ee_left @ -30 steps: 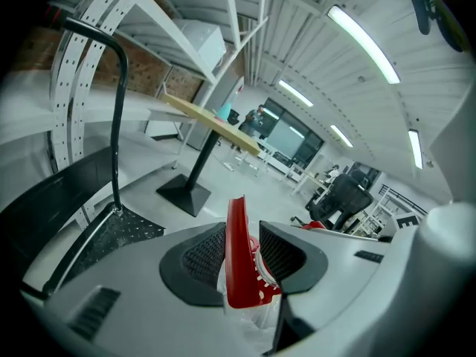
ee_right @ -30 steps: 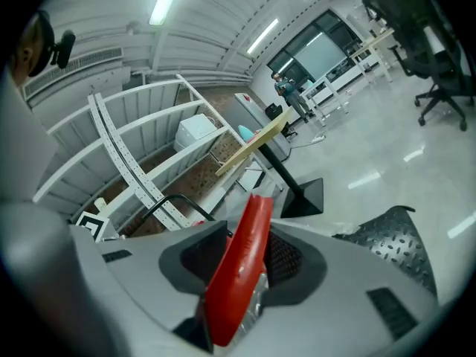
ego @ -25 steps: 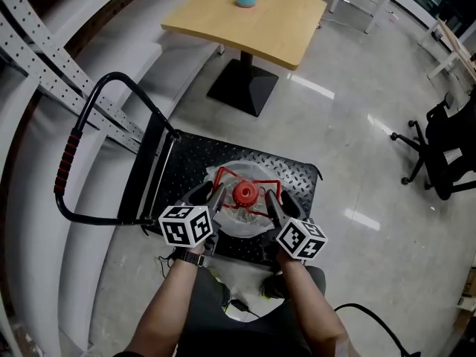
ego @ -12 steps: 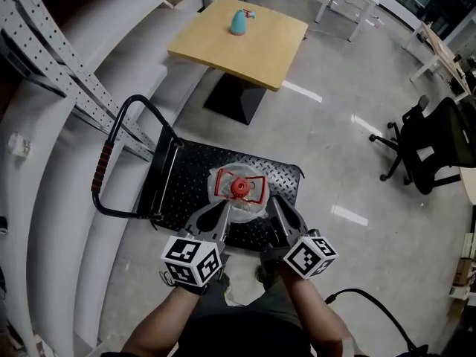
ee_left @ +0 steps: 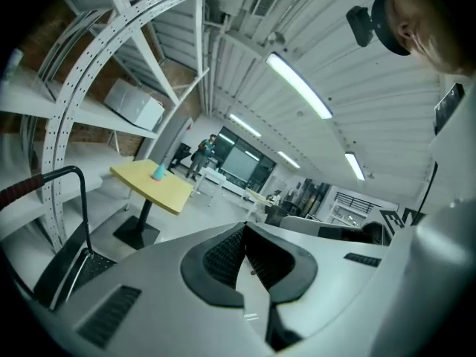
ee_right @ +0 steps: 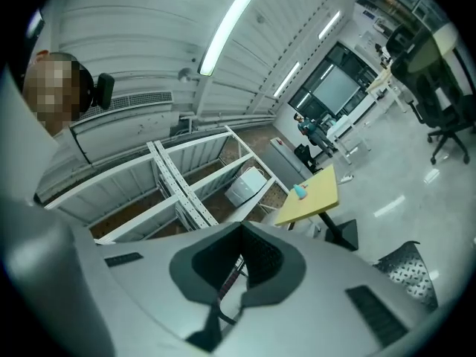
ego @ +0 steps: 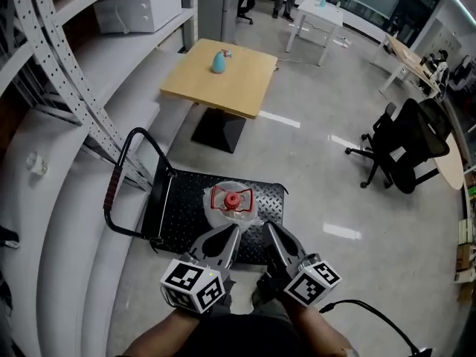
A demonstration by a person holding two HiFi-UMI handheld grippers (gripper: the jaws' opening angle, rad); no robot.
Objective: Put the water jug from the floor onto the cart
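Jaws on both tools are pressed together, pad against pad. The left gripper and the right gripper are held side by side in front of the person, each with its marker cube nearest the body and its tips pointing away. In the head view the tips lie over the near edge of the cart. In the two gripper views the dark pads meet in a closed seam, and both cameras look out level across the room.

The water jug stands upright on the cart's black studded deck, toward its right half, with its red cap and red carry handle facing up. It is clear of both grippers, just beyond their tips in the head view. The cart's black push handle, which has a red grip, rises at the deck's left end, beside the curved white shelving.

Beyond the cart stands a yellow table on a black foot, with a small teal object on top. A black office chair stands well off to the right on the glossy grey floor.
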